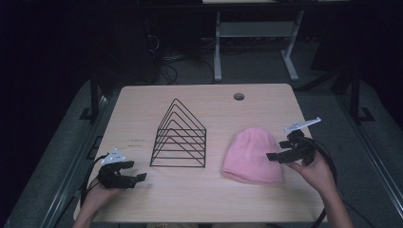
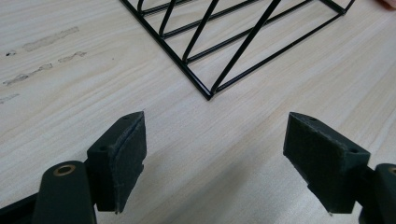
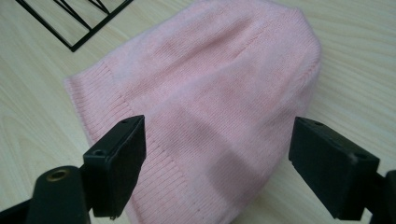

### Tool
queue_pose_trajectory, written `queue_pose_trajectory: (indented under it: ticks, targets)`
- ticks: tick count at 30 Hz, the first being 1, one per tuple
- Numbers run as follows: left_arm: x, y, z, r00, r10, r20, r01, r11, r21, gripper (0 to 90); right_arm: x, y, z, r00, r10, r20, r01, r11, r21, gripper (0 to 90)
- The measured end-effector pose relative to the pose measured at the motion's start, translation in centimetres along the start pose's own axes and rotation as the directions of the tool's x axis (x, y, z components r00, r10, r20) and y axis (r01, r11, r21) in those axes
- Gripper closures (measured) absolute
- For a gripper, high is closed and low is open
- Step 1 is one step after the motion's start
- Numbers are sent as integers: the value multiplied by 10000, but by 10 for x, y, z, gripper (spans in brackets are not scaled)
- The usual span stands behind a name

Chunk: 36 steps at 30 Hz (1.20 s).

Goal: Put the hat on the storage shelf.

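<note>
High view: a pink knit hat [image 1: 252, 155] lies flat on the right half of the wooden table [image 1: 142, 102], its ribbed brim toward the person and its rounded crown pointing away.
Hat up close: in the right gripper view the hat [image 3: 205, 93] spreads limp between and beyond the two black jaws, with the brim running off to the lower left; nothing pins it down.
Right gripper: the right gripper [image 1: 280, 153] sits at the hat's right edge, touching it or just above it, jaws spread wide and gripping nothing. It looks lined up to pinch the knit fabric at the side, which would suit lifting a soft thing that has no handle.
Wire rack: a black wire rack [image 1: 179, 137] of nested peaked frames stands upright just left of the hat, apart from it; its peaks look like a likely place to drape the hat.
Left gripper: the left gripper [image 1: 131, 177] rests low near the table's front left corner, jaws apart and empty, aimed at the rack's near corner [image 2: 208, 93], probably so it can steady the light frame.
Table mark: a round cable hole [image 1: 238, 96] sits near the far edge.
</note>
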<state>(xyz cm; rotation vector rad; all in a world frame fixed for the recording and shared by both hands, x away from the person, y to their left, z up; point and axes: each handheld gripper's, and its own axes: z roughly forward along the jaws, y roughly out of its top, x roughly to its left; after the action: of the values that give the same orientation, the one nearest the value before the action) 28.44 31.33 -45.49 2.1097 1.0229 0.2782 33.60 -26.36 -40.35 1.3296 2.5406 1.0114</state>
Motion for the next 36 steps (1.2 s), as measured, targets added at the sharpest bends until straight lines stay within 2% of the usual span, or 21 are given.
queue_pose_trajectory:
  ticks: [10, 17, 27, 36]
  targets:
    - [0, 1, 1, 10000, 35, 23, -35, 10000, 19, 215, -9, 19, 10, 9999, -137, 48, 135, 9992, 381, 192]
    - [0, 2, 2, 10000, 54, 59, -55, 10000, 71, 214, -19, 35, 17, 10000, -31, 62, 27, 9985, 555, 193]
    - [0, 2, 1, 10000, 50, 65, -50, 10000, 53, 214, -26, 49, 29, 9999, -16, 114, 7, 9969, 791, 191]
    - [-1, 3, 2, 9999, 133, 68, -133, 9999, 64, 214, -37, 54, 37, 9989, 439, 131, -450, 9940, 997, 191]
